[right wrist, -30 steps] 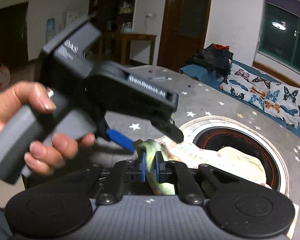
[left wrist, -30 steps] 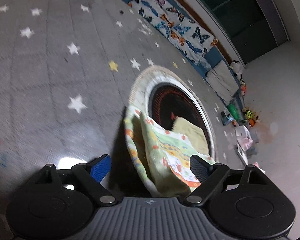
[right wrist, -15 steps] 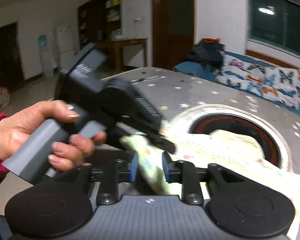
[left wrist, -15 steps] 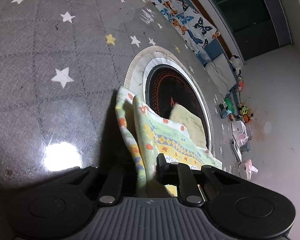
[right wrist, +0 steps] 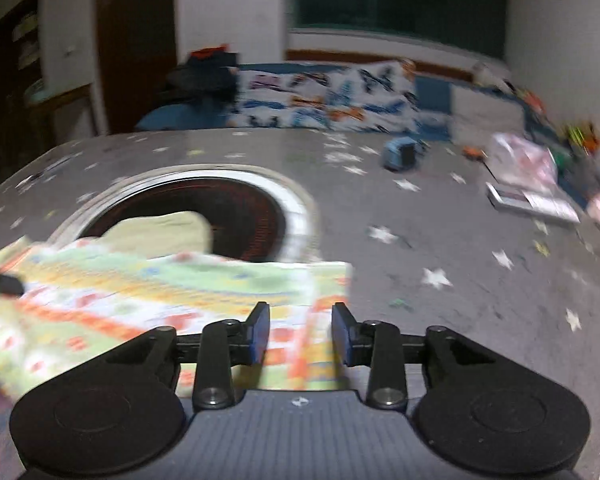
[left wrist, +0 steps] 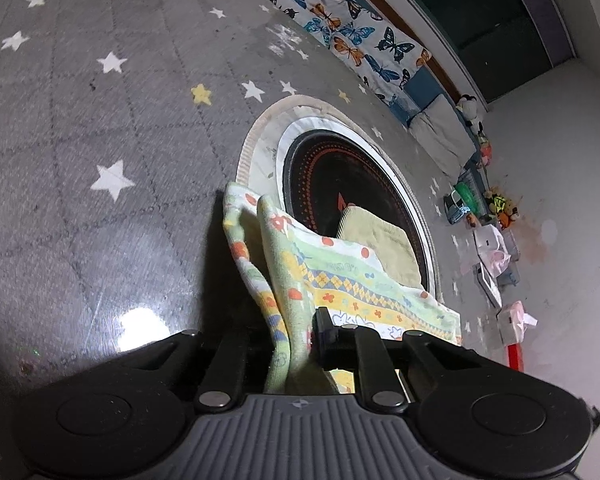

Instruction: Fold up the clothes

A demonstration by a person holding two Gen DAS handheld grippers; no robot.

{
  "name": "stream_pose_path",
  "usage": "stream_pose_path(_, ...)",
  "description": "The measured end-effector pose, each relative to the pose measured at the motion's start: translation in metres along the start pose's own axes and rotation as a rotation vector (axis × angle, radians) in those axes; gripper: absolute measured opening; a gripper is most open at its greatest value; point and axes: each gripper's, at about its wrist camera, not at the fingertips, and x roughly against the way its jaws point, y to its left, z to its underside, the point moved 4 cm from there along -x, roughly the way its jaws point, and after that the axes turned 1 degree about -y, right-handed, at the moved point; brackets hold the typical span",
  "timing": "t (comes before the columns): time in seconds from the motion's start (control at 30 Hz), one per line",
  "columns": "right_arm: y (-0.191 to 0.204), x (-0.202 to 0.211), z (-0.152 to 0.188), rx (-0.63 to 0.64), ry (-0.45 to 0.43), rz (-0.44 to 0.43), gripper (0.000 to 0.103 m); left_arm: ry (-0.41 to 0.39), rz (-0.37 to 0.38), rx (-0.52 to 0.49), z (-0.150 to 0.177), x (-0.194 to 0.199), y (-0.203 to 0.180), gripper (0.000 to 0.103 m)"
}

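Cloth [left wrist: 296, 280]: patterned green-yellow-orange piece, lying partly on the star-print table [left wrist: 100, 120], far edge overlapping the round dark plate [left wrist: 340, 184].
Left claw [left wrist: 296, 344]: sitting nearest the lens, pressed together and pinching a bunched edge of the cloth; fabric is rising in a doubled ridge just past the fingers.
Right claw [right wrist: 300, 332]: fingers spread, nothing between them touching the pads; hovering over the near right corner of the cloth [right wrist: 172, 300]. View is motion-blurred, so whether a pad is brushing the fabric cannot be told.
Cloth shape: looking like a rough rectangle in the right view, straight right edge, one corner lifted on the left side where the other claw is holding it.
Second piece: plain pale yellow-green cloth [left wrist: 380, 248] lying on the dark plate just behind the patterned one, touching or tucked under it; cannot tell which.
Progress: judging only from this, the cloth is being held at one edge and is lying at least partly doubled; a neat flat finished fold is not showing. This fits either a fold being made or a folded piece being lifted away.
Left to do: flattening and squaring the lifted ridge, if folding is going on.
Far: butterfly-print cushion [left wrist: 352, 36] and toys and papers along the far edge of the table.
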Motion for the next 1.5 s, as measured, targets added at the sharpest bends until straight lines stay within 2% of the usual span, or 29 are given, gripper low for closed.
stream_pose_path(0.1,-0.014,-0.009,0.001,-0.057,0.013,-0.007,0.042,-0.001,-0.009,-0.02,0.0,-0.001,-0.002,0.015)
stream_pose_path(0.2,-0.012,-0.017,0.002,-0.087,0.015,-0.027,0.041,-0.002,-0.017,-0.036,-0.001,-0.001,-0.003,0.015)
stream_pose_path(0.27,-0.006,-0.021,0.002,-0.086,0.01,-0.037,0.034,-0.006,-0.026,-0.051,-0.002,-0.002,-0.005,0.015)
stream_pose_path(0.3,-0.004,-0.019,0.002,-0.086,0.007,-0.044,0.021,-0.01,-0.03,-0.058,-0.002,-0.001,-0.007,0.015)
stream_pose_path(0.33,-0.002,-0.018,0.002,-0.089,0.005,-0.05,0.014,-0.013,-0.032,-0.068,-0.002,-0.001,-0.008,0.014)
stream_pose_path(0.43,0.001,-0.011,-0.001,-0.102,-0.015,-0.054,0.008,-0.028,-0.037,-0.113,-0.003,0.002,-0.018,0.011)
stream_pose_path(0.63,-0.008,0.022,-0.012,-0.127,-0.098,-0.05,0.006,-0.046,0.001,-0.226,-0.011,0.005,-0.056,0.01)
stream_pose_path(0.77,-0.03,0.044,-0.022,-0.127,-0.137,0.015,0.006,-0.046,0.029,-0.327,-0.011,-0.007,-0.097,0.01)
stream_pose_path(1.07,-0.094,0.083,-0.036,-0.141,-0.194,0.187,0.006,0.04,0.113,-0.475,0.006,-0.062,-0.183,0.01)
stream_pose_path(1.3,-0.144,0.089,-0.025,-0.184,-0.171,0.295,0.006,0.121,0.115,-0.549,0.029,-0.113,-0.224,0.01)
stream_pose_path(1.5,-0.17,0.084,-0.004,-0.215,-0.125,0.342,0.006,0.18,0.096,-0.591,0.048,-0.139,-0.234,0.01)
